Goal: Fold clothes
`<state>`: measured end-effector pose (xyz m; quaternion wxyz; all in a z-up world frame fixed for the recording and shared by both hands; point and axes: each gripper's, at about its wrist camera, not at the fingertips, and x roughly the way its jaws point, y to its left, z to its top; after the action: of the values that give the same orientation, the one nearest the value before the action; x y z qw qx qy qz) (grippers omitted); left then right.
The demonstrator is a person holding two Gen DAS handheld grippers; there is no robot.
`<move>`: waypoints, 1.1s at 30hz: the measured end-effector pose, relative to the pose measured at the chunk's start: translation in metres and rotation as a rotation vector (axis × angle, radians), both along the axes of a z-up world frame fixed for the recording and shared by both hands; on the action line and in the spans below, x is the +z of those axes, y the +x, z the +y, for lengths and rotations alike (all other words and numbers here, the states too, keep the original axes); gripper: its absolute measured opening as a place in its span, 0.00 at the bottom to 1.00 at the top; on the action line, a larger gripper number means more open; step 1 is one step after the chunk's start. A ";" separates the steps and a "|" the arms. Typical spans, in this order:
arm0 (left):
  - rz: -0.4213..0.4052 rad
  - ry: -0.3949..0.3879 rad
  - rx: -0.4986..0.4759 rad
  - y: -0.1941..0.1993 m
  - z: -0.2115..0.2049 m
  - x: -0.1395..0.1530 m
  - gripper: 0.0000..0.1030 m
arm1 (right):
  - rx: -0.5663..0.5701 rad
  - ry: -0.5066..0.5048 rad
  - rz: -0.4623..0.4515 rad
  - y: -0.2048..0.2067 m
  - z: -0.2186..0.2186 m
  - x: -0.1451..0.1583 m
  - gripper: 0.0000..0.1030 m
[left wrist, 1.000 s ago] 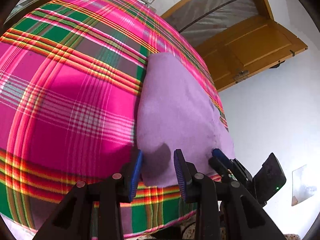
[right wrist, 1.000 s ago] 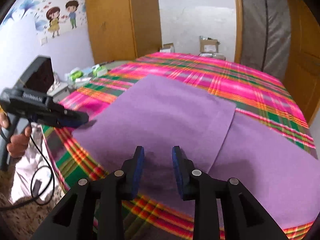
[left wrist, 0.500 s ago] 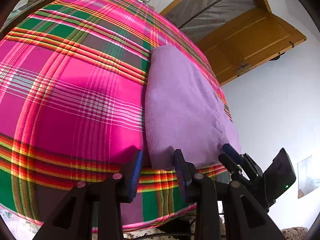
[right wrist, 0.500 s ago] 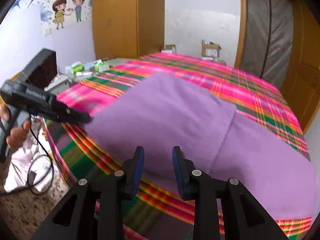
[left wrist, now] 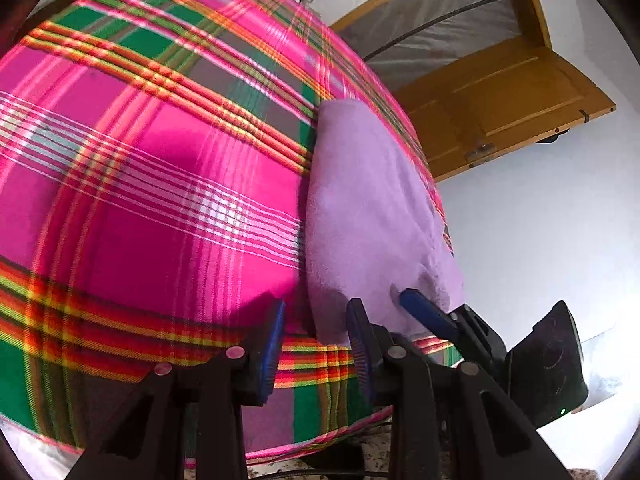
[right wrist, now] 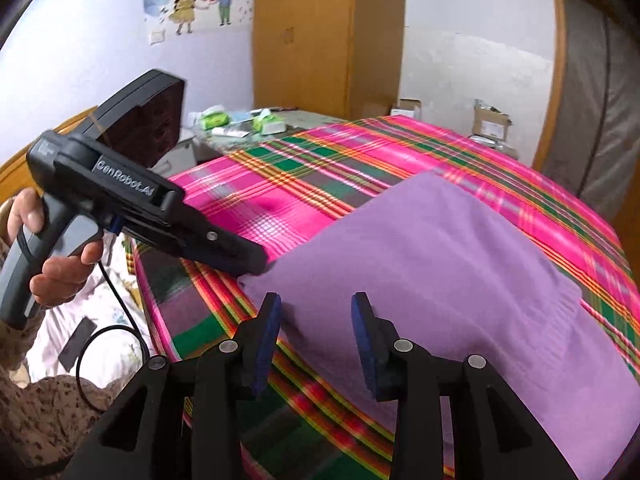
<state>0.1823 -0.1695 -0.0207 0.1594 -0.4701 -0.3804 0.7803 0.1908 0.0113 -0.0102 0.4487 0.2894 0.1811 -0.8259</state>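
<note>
A folded purple cloth (left wrist: 372,220) (right wrist: 440,280) lies flat on the bed's pink plaid cover (left wrist: 160,200) (right wrist: 304,184), by the near edge. My left gripper (left wrist: 318,340) is open, and the cloth's near corner sits between its fingertips. In the right wrist view the left gripper (right wrist: 248,258) comes in from the left, its tip at that same corner, held by a hand (right wrist: 60,276). My right gripper (right wrist: 316,332) is open over the cloth's near edge. In the left wrist view one blue finger of the right gripper (left wrist: 424,312) rests on the cloth.
A wooden door (left wrist: 500,100) stands beyond the bed. A wardrobe (right wrist: 320,32), a side table with small packets (right wrist: 240,120) and cardboard boxes (right wrist: 488,120) line the far side. A black cable (right wrist: 120,320) hangs by the bed's edge.
Both grippers have drawn back from over the cloth to its near edge. The left one now sits at the near corner. Both stayed open.
</note>
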 end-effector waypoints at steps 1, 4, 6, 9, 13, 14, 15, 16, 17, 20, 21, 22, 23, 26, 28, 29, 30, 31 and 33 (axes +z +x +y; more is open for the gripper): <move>-0.004 0.011 -0.005 -0.002 0.000 -0.002 0.31 | 0.011 0.005 0.001 0.001 -0.003 -0.001 0.37; -0.008 0.049 -0.021 -0.007 0.001 -0.005 0.31 | 0.027 0.010 0.004 0.003 -0.010 -0.003 0.43; -0.008 0.069 -0.032 -0.010 0.001 -0.006 0.31 | 0.038 0.013 0.001 0.004 -0.013 -0.004 0.54; -0.009 0.088 -0.047 -0.015 0.004 -0.006 0.30 | 0.056 0.040 0.028 0.010 -0.019 -0.007 0.55; 0.006 0.134 -0.059 -0.019 0.003 -0.002 0.31 | 0.031 0.065 0.055 0.010 -0.029 -0.010 0.55; 0.008 0.138 -0.061 -0.020 0.003 0.000 0.30 | 0.023 0.071 0.062 0.010 -0.031 -0.010 0.55; 0.010 0.141 -0.063 -0.020 0.004 0.001 0.31 | 0.014 0.076 0.069 0.010 -0.034 -0.011 0.55; 0.013 0.142 -0.066 -0.021 0.005 0.002 0.31 | 0.006 0.082 0.075 0.009 -0.036 -0.012 0.55; 0.017 0.146 -0.068 -0.022 0.006 0.003 0.31 | -0.003 0.088 0.082 0.009 -0.039 -0.012 0.55; 0.023 0.156 -0.074 -0.024 0.006 0.006 0.31 | -0.028 0.105 0.102 0.008 -0.046 -0.014 0.55; 0.023 0.159 -0.074 -0.025 0.006 0.006 0.31 | -0.036 0.110 0.109 0.008 -0.049 -0.015 0.55; 0.023 0.161 -0.075 -0.027 0.006 0.006 0.30 | -0.045 0.116 0.114 0.008 -0.051 -0.016 0.55; 0.022 0.162 -0.077 -0.027 0.005 0.006 0.30 | -0.054 0.120 0.119 0.008 -0.053 -0.017 0.55; 0.022 0.162 -0.083 -0.029 0.001 0.007 0.31 | -0.091 0.136 0.125 0.005 -0.061 -0.018 0.55; 0.022 0.150 -0.078 -0.029 -0.001 0.008 0.31 | -0.123 0.139 0.111 0.001 -0.062 -0.019 0.54; 0.026 0.131 -0.061 -0.029 -0.004 0.009 0.31 | -0.139 0.141 0.102 -0.001 -0.063 -0.019 0.54; 0.036 0.112 -0.043 -0.030 -0.007 0.011 0.31 | -0.150 0.141 0.094 -0.003 -0.063 -0.019 0.52; 0.046 0.096 -0.023 -0.029 -0.011 0.013 0.32 | -0.152 0.139 0.087 -0.003 -0.062 -0.020 0.51; 0.057 0.079 0.010 -0.030 -0.019 0.014 0.37 | -0.155 0.133 0.077 -0.004 -0.061 -0.020 0.48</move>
<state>0.1519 -0.1889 -0.0069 0.1848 -0.4390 -0.4084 0.7786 0.1866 -0.0497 -0.0300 0.3562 0.2998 0.2295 -0.8548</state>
